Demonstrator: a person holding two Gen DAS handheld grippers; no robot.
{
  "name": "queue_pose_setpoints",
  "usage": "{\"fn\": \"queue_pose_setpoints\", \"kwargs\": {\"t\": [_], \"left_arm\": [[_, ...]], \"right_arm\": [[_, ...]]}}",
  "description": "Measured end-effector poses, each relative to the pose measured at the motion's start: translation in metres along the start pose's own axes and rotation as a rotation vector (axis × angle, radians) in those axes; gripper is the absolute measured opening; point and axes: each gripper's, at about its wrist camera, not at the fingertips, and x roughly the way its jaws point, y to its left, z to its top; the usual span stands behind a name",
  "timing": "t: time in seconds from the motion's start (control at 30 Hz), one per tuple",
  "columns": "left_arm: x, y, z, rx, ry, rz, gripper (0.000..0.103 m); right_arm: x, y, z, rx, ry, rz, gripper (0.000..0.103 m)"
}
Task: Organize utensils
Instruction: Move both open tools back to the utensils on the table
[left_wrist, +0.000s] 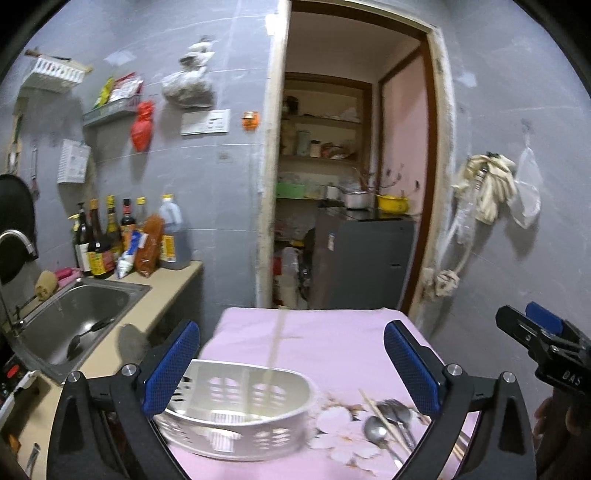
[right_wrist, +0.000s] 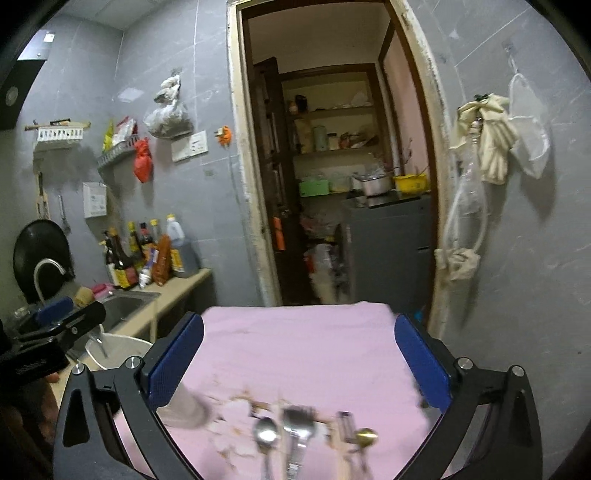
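Observation:
A white slotted utensil basket (left_wrist: 243, 410) lies on the pink flowered tablecloth (left_wrist: 314, 339), with a chopstick (left_wrist: 275, 343) standing in it, blurred. My left gripper (left_wrist: 291, 365) is open and empty just above the basket. Right of the basket lie spoons (left_wrist: 375, 434), a fork (left_wrist: 400, 410) and chopsticks (left_wrist: 384, 424). In the right wrist view my right gripper (right_wrist: 299, 362) is open and empty above a spoon (right_wrist: 266, 432), a fork (right_wrist: 298, 428), a gold-tipped utensil (right_wrist: 364, 437) and the basket's edge (right_wrist: 188, 406). The right gripper also shows in the left wrist view (left_wrist: 543, 332).
A steel sink (left_wrist: 74, 317) with a ladle inside sits in the counter to the left, with sauce bottles (left_wrist: 122, 236) behind it. An open doorway (left_wrist: 351, 184) with a grey cabinet lies beyond the table. Cloths hang on the right wall (left_wrist: 487, 184).

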Motion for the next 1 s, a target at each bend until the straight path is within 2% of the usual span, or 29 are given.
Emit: {"fn": "queue_pose_setpoints", "kwargs": {"t": [0.17, 0.37, 0.63, 0.87, 0.93, 1.0], "left_arm": [[0.001, -0.034, -0.011, 0.04, 0.014, -0.049, 0.101], [0.015, -0.069, -0.031, 0.057, 0.069, -0.082, 0.101], [0.05, -0.099, -0.078, 0.08, 0.177, -0.08, 0.101], [0.087, -0.097, -0.104, 0.051, 0.31, -0.093, 0.101], [0.094, -0.094, -0.108, 0.044, 0.335, -0.094, 0.098], [0.103, -0.092, -0.113, 0.036, 0.366, -0.096, 0.09]], "right_arm": [[-0.009, -0.036, -0.006, -0.011, 0.025, -0.049, 0.102], [-0.002, -0.076, -0.023, 0.007, 0.079, -0.089, 0.102], [0.029, -0.11, -0.072, 0.044, 0.188, -0.115, 0.102], [0.07, -0.123, -0.116, 0.102, 0.345, -0.021, 0.101], [0.079, -0.124, -0.124, 0.112, 0.371, 0.008, 0.1], [0.088, -0.124, -0.131, 0.122, 0.4, 0.029, 0.088]]}}
